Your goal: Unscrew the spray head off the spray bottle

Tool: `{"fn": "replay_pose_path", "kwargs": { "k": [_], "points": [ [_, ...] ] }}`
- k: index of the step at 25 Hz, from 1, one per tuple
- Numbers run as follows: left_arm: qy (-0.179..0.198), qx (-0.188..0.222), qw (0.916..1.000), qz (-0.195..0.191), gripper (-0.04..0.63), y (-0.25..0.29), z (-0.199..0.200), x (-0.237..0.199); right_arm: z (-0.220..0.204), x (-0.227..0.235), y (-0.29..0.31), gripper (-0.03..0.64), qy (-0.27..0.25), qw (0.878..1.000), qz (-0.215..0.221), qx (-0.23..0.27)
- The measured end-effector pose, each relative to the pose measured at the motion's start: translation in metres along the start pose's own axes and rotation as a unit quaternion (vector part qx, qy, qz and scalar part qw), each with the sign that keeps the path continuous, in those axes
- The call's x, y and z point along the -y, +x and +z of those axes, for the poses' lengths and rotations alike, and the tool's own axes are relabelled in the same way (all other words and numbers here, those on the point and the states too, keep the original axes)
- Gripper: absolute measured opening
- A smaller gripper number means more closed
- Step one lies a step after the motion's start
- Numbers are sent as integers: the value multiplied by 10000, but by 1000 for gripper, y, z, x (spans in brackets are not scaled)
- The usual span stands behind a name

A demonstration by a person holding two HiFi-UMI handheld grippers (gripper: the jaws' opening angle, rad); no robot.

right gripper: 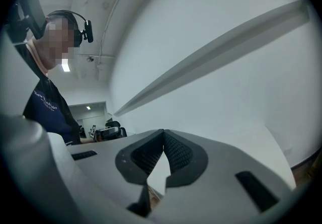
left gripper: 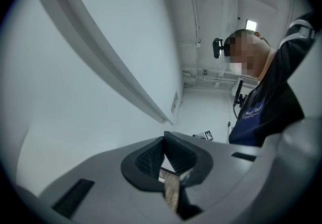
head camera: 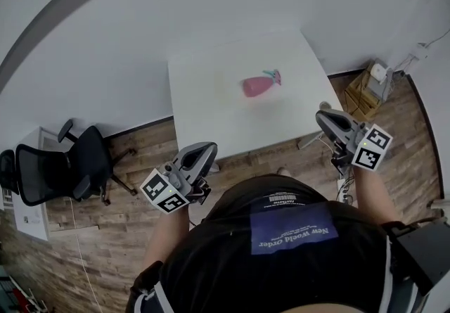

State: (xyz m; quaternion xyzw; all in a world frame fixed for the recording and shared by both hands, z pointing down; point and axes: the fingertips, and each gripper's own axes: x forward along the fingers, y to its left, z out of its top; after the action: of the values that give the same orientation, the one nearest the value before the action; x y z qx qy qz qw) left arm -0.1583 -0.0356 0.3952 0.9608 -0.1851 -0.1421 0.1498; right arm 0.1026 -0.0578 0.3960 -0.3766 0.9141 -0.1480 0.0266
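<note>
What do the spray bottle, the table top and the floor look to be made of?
Spray bottle: probably plastic, judging by its uniform pink body and teal spray head; it is too small to judge gloss.
Table: smooth matt white top, likely laminate or painted board; no grain shows.
Floor: wood-look planks, brown with visible grain and seams; whether real wood or vinyl cannot be told.
</note>
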Motion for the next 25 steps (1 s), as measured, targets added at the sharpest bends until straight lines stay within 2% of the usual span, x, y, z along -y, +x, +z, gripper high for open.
{"fn": "replay_pose_path", "kwargs": {
  "k": [5,8,12,17,25],
  "points": [
    [110,-14,9986,509,3,30,-2,-29,0,55,35,-6,109,9986,504,-87],
    [132,119,9962,850,3,57,4,-50,10,95,59,-6,265,9962,816,-132],
    [206,128,9928,1170,3,101,10,-70,26,134,87,-6,374,9892,1393,-246],
    [30,68,9867,1622,3,142,-1,-87,24,177,106,-5,646,9784,1924,-390],
    [-53,-294,9804,1945,3,157,-7,-97,20,202,120,-5,948,9704,2185,-393]
  ]
}}
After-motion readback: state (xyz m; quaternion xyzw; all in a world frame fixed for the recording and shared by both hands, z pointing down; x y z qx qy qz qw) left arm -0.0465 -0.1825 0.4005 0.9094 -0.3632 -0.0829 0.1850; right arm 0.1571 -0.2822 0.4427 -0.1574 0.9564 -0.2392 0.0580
